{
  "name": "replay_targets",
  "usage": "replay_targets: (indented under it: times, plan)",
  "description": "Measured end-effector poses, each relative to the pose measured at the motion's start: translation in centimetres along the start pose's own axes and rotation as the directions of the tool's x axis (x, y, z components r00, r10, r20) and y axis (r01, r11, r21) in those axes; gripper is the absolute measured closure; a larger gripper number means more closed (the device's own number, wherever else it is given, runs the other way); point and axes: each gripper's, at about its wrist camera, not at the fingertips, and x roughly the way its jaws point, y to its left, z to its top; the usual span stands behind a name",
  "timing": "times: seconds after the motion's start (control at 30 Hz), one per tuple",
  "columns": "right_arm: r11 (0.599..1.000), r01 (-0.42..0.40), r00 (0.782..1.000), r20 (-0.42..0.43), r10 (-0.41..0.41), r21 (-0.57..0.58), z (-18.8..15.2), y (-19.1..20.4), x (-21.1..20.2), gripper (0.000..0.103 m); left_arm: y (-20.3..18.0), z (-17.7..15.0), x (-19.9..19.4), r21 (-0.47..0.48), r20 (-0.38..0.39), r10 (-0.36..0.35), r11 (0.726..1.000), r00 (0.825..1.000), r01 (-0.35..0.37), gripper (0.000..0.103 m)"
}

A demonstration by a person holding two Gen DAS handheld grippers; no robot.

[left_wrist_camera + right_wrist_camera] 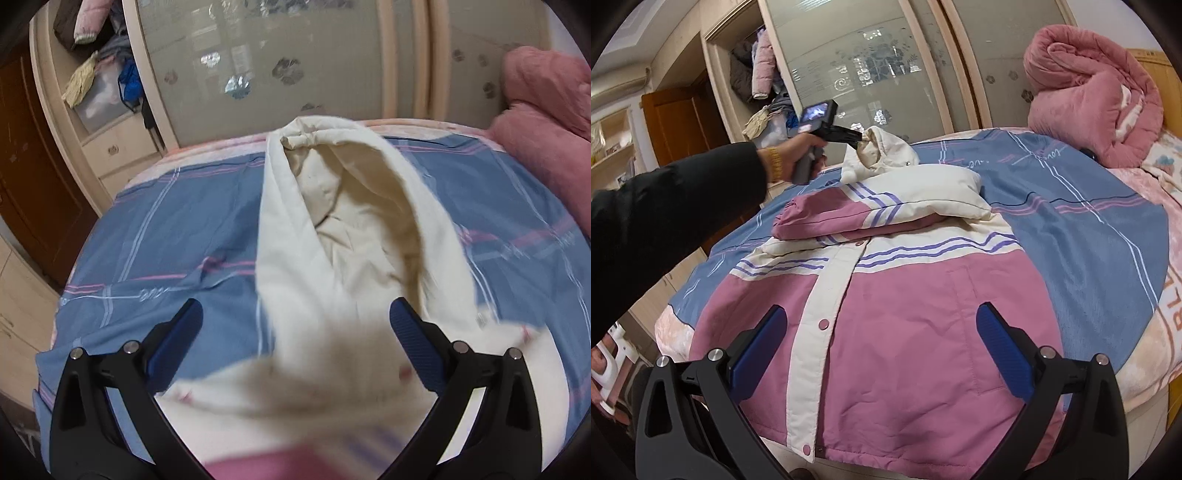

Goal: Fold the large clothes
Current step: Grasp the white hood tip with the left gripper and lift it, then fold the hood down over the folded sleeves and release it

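A pink and cream padded jacket (905,314) with purple stripes lies front up on the bed, one sleeve (831,218) folded across its chest. My right gripper (881,321) hovers open over the pink lower front, nothing between its fingers. The cream hood (354,221) stands raised and blurred ahead of my left gripper (297,321), whose fingers are spread wide with blurred cloth low between them. In the right wrist view a hand (798,155) holds the left gripper (855,137) with its front against the hood (882,151) tip.
The bed has a blue checked sheet (1071,221). A rolled pink quilt (1089,99) sits at its far right corner. Wardrobe sliding doors (868,74) and open shelves of clothes (103,74) stand behind the bed. A dark sleeve (665,221) crosses the left side.
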Motion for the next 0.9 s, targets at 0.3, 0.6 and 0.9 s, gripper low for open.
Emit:
replay_targets:
  times: [0.3,0.6,0.9]
  plan:
    - [0.998,0.044,0.999,-0.018,-0.043,0.039,0.1,-2.0,0.1,0.001,0.4,3.8,7.5,-0.138,-0.108,0.051,0.988,0.993,-0.066,0.082]
    - [0.999,0.016,1.0,-0.017,-0.016,0.037,0.2,-1.8,0.1,0.001,3.3,0.1,-2.2,-0.103,0.038,-0.145,0.984,0.989,0.148,0.097]
    - [0.999,-0.001,1.0,-0.025,0.002,0.041,0.3,-1.3,0.9,0.001,7.9,-14.1,-12.0,-0.121,0.043,-0.314,0.941,0.948,0.317,0.097]
